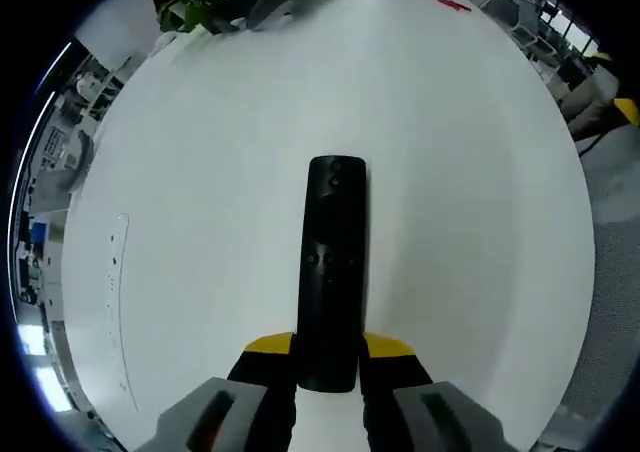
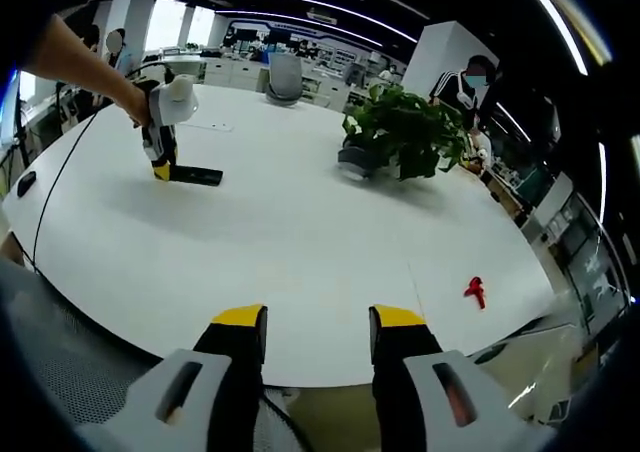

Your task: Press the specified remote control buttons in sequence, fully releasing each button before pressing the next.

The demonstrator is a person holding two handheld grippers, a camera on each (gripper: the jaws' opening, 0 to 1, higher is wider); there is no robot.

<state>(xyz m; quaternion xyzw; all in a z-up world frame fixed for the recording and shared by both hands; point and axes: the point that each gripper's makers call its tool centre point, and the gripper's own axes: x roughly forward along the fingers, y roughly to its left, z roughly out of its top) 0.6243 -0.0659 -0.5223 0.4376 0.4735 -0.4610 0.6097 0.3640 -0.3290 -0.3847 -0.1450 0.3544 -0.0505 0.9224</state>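
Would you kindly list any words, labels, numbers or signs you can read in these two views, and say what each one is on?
None can be read.
Remote control: its buttons show as faint marks, with no legible label.
White table: a faint row of small marks near its edge is too small to read.
Background office: any signs are too small and blurred to read.

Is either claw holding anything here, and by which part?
The left claw grips the black remote by its near end, flat on the white table. The right claw is open, holding nothing.
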